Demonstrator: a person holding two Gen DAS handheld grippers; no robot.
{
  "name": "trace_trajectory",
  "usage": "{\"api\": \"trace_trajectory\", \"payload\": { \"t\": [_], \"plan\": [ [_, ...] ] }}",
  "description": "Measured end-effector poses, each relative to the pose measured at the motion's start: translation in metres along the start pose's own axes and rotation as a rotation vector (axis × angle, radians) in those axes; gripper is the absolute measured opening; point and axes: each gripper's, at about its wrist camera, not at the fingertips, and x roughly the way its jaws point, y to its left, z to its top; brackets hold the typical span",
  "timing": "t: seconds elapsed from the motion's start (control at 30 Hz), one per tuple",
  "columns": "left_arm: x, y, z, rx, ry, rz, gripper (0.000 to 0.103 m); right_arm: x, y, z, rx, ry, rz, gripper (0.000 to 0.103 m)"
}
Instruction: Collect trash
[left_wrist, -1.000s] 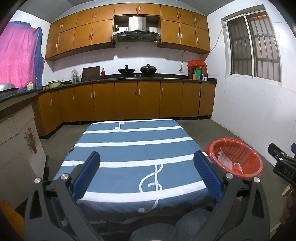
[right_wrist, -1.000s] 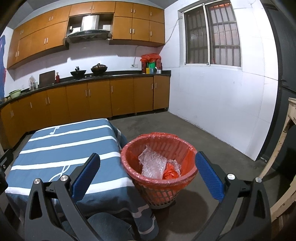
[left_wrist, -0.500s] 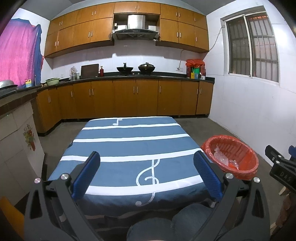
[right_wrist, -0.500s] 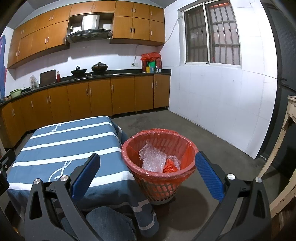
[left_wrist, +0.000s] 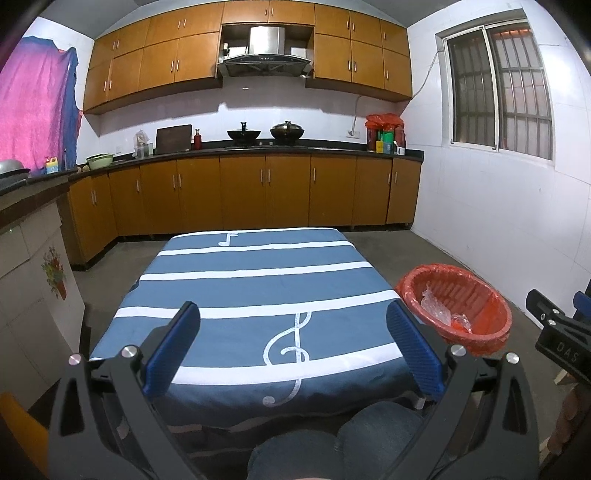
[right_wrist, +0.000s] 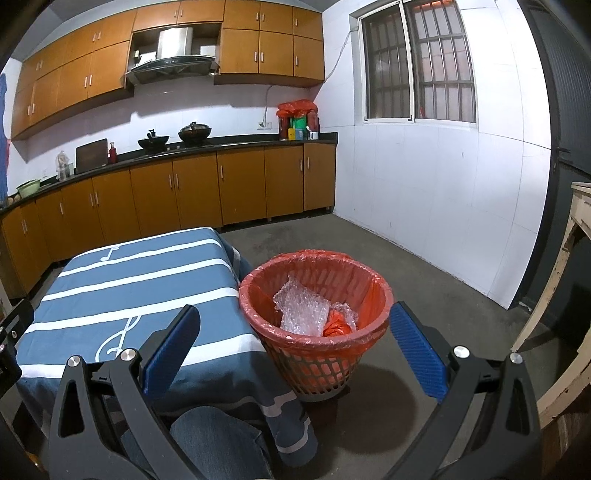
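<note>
Both my grippers, left gripper and right gripper, are spread wide and hold nothing; the trash sits inside the red bin beside the table, so I think I'm done.

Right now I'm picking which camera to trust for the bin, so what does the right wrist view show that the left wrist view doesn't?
Only the right wrist view shows the basket's mesh wall, the bubble wrap fully, and a pale wooden frame. Only the left shows the pink cloth and the tablecloth's whole top. Both show the red-lined basket, striped tablecloth, cabinets and open grippers.
</note>
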Motion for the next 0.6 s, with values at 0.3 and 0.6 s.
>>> {"api": "trace_trajectory", "payload": {
  "t": [0.3,0.6],
  "plan": [
    [0.0044,-0.0008,0.0004,-0.008,0.008,0.0,0.099,0.0026,-0.0006,-0.0004,0.001,0.009,0.0,0.101],
    [0.0063,-0.0018,0.001,-0.008,0.012,-0.005,0.099,0.0047,-0.0018,0.0003,0.0,0.01,-0.002,0.101]
  ]
}}
